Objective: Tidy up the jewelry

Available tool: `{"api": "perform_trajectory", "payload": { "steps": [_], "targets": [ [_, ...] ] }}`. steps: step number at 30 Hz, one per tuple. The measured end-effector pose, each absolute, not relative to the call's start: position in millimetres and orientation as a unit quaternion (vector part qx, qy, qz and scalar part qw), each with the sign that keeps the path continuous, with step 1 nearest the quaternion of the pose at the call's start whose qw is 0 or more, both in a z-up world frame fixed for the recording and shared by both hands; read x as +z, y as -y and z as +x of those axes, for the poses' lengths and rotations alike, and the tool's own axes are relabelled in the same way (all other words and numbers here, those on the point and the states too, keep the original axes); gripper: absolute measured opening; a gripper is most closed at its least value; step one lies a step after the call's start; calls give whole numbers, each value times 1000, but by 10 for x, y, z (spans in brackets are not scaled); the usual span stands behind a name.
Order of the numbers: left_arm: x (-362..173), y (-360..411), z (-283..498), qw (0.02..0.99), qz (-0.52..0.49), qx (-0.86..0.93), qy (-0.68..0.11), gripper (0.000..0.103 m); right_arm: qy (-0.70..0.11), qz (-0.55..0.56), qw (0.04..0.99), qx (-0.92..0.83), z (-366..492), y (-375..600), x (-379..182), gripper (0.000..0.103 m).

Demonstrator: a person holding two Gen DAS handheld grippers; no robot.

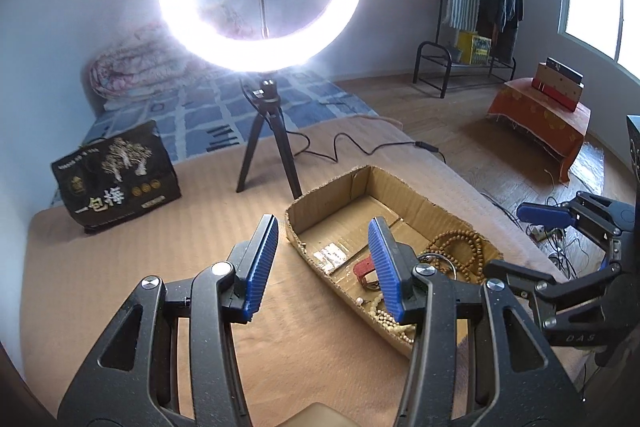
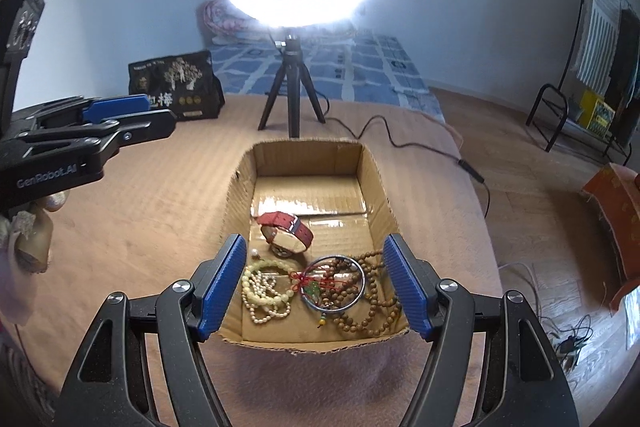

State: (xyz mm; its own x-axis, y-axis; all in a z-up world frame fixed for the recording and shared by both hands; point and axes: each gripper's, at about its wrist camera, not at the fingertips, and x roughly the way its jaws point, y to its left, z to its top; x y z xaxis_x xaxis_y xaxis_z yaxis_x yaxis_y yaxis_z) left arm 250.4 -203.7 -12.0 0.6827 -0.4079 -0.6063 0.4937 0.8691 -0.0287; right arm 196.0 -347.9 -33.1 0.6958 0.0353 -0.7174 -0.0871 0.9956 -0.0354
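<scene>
— Where is the jewelry?

— In an open brown cardboard box on a tan blanket-covered bed. Inside lie a red-strapped wristwatch, a cream pearl bead necklace, a thin silver metal bangle and a brown wooden bead strand, the bangle resting on the wooden beads.

— And the claws?

— The right claw hovers over the box's near end, fingers spread apart, empty. The left claw hangs at the box's left edge, also spread apart, empty.
</scene>
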Motion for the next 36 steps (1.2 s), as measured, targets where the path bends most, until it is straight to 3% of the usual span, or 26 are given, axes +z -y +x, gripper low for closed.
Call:
{"api": "perform_trajectory", "payload": {
  "steps": [3,4,11,15,26,30,36],
  "targets": [
    [-26,1954,2375,917,72,-244,-307,50,-380,-38,924,28,1871,3431,-227,78],
    [14,1922,2308,919,76,-242,-303,56,-374,-41,926,24,1825,3407,-180,79],
    [228,1727,1929,924,81,-236,-289,63,-359,-53,932,11,1584,3299,69,80],
    [321,1625,1680,926,84,-236,-281,73,-354,-51,934,2,1442,3238,182,80],
    [350,1354,1211,930,85,-225,-279,81,-348,-46,936,-7,1069,3007,240,80],
    [312,1329,1112,930,93,-222,-279,92,-343,-45,938,-3,989,2944,229,80],
    [231,1264,1057,928,84,-221,-288,94,-341,-43,939,-11,979,2985,158,80]
  ]
}}
